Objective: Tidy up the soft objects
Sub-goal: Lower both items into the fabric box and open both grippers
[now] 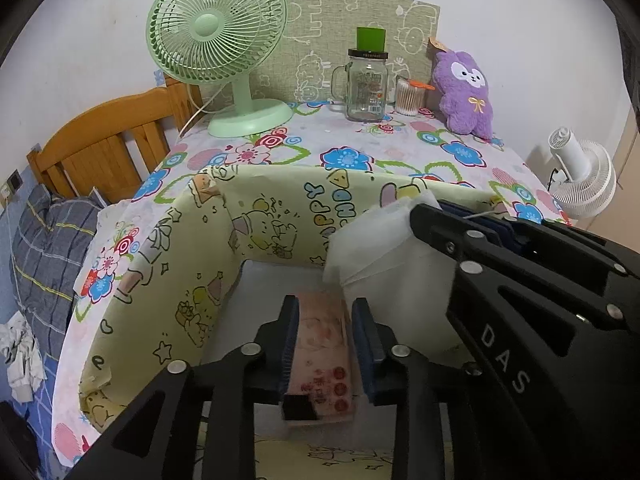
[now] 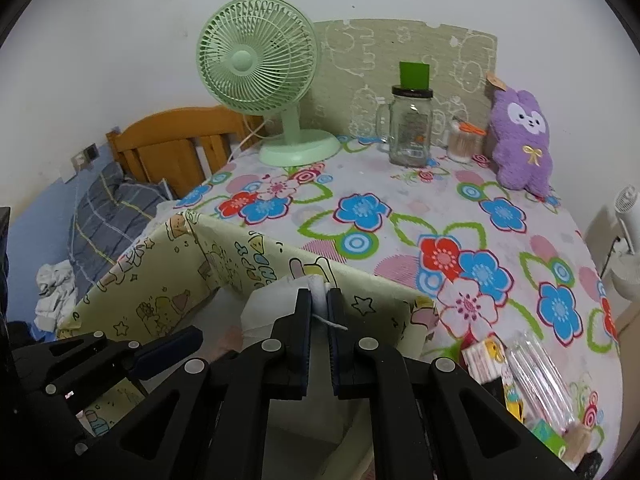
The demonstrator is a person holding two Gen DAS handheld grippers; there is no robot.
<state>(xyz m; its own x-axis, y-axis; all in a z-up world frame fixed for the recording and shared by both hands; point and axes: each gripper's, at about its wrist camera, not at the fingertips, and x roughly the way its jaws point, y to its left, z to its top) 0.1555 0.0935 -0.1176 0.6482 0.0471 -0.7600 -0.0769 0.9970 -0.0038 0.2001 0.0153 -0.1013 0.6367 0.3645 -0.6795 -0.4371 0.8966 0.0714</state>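
Inside the yellow cartoon-print box (image 1: 168, 280), nearest to the cameras, the left gripper (image 1: 324, 344) stands partly open around a pink tissue pack (image 1: 324, 336) lying on the box floor; its pads seem not to press it, so I judge this pack already placed. Just beside, the right gripper (image 2: 319, 312) is closed tight on a white soft pack (image 2: 272, 304), held over the box edge and not yet put down. Farther back on the flowered tablecloth (image 2: 400, 216), the purple plush toy (image 2: 520, 144) still waits.
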